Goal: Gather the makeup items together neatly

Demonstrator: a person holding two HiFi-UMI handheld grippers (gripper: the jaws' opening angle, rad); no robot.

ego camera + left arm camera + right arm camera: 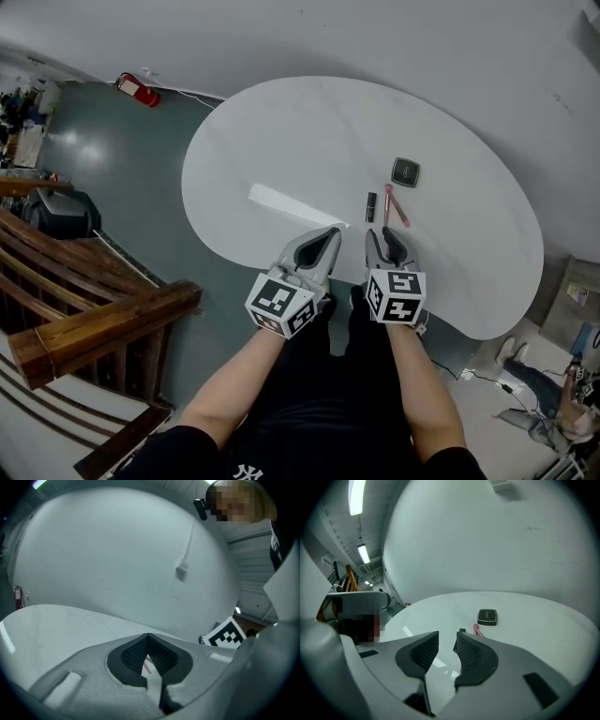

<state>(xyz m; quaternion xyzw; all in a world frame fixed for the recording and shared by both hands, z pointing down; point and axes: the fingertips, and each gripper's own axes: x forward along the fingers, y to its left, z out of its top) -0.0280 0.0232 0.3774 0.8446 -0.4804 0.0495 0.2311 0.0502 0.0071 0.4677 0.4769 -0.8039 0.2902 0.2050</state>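
Observation:
On the white oval table lie a black square compact, a pink stick-like item and a short black tube, close together right of centre. Both grippers hover over the table's near edge, short of the items. My left gripper has its tips touching, nothing held; a pink streak shows through the gap behind its tips. My right gripper is open and empty. Past its jaws I see the compact, pink item and black tube.
A wooden stair railing and a red fire extinguisher are on the left, off the table. A person is on the floor at lower right. The right gripper's marker cube shows in the left gripper view.

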